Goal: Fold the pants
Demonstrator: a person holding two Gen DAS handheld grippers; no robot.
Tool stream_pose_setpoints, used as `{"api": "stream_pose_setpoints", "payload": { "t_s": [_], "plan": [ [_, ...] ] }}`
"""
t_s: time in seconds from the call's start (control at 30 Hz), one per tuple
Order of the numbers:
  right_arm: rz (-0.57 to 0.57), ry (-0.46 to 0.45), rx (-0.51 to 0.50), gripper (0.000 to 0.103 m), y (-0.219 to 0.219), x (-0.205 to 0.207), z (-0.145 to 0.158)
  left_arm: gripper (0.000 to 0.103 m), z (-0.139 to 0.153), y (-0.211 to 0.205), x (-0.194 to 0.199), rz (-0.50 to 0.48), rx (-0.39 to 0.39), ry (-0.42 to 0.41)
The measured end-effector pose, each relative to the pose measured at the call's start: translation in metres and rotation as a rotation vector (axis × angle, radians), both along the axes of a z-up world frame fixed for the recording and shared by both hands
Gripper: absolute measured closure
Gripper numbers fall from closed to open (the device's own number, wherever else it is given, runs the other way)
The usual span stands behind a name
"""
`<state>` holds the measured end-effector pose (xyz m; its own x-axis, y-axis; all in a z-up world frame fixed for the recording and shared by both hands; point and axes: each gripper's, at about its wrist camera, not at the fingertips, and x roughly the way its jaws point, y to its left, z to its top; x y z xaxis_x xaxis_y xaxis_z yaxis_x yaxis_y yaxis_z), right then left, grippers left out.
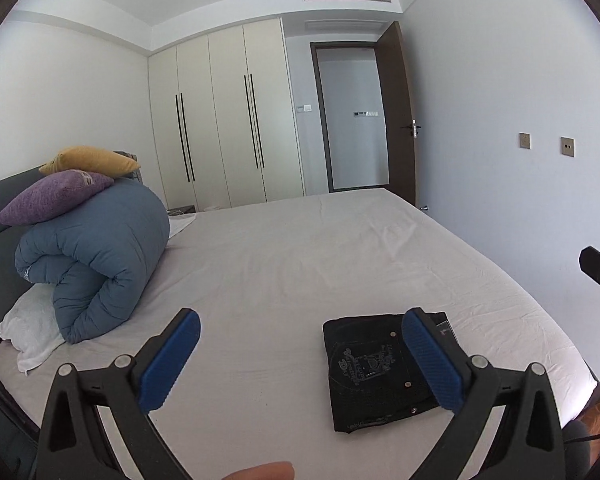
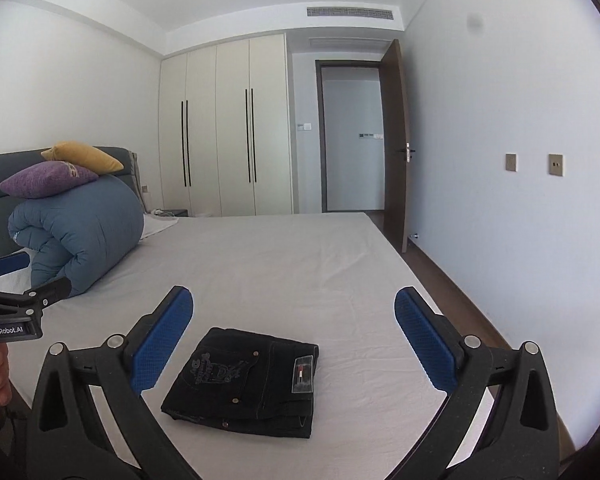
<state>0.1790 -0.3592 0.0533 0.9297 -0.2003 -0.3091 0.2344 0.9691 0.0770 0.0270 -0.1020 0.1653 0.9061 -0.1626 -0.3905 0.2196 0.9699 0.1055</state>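
Two tools spread wide, left tool, right tool, black denim pants folded square, wrinkled bedsheet.

Walls: plain white walls are enclosing the room, the right wall carrying two small switch plates.
Ceiling: a long air vent is sitting in the dropped section above the doorway.
Wardrobe: a cream wardrobe with long dark handles is filling the far wall.
Door: a dark brown door is standing open against the right wall.
Bed: a bed in a pale sheet is taking up most of the room, a grey headboard running along its left.
Bedding: a rolled blue duvet is lying by the headboard, with a purple cushion and a yellow cushion resting on top.
Floor: dark wood floor is showing along the right wall.
Light: even daylight is filling the room.
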Motion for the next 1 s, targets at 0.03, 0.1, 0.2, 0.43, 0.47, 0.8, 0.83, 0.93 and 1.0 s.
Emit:
{"api": "stream_pose_setpoints", "payload": {
  "t_s": [0.03, 0.1, 0.2, 0.43, 0.47, 0.8, 0.83, 0.93, 1.0],
  "plan": [
    [-0.018, 0.023, -0.001, 0.0, 0.003, -0.006, 0.002, 0.0, 0.001, 0.0, -0.001, -0.001, -0.006, 0.032],
    [-0.039, 0.055, 0.009, 0.0, 0.01, -0.018, 0.007, 0.0, -0.001, -0.002, 0.0, 0.006, -0.011, 0.093],
    [-0.033, 0.122, 0.064, 0.0, 0.008, -0.027, 0.013, 0.0, -0.008, -0.004, 0.001, 0.015, -0.04, 0.172],
    [-0.065, 0.279, 0.168, 0.0, 0.009, -0.026, 0.003, 0.0, -0.043, -0.02, -0.002, -0.008, -0.027, 0.294],
    [-0.055, 0.294, 0.173, 0.0, 0.011, -0.025, 0.0, 0.0, -0.047, -0.022, -0.003, -0.005, -0.028, 0.306],
    [-0.056, 0.372, 0.198, 0.0, 0.011, -0.009, -0.014, 0.0, -0.064, -0.02, 0.004, 0.006, -0.048, 0.381],
    [-0.054, 0.378, 0.202, 0.0, 0.011, -0.008, -0.015, 0.0, -0.065, -0.02, 0.005, 0.008, -0.048, 0.385],
    [-0.051, 0.389, 0.207, 0.0, 0.01, -0.005, -0.016, 0.0, -0.068, -0.019, 0.006, 0.012, -0.044, 0.389],
    [-0.046, 0.399, 0.21, 0.0, 0.01, -0.002, -0.018, 0.0, -0.069, -0.018, 0.008, 0.013, -0.044, 0.395]
  ]
}}
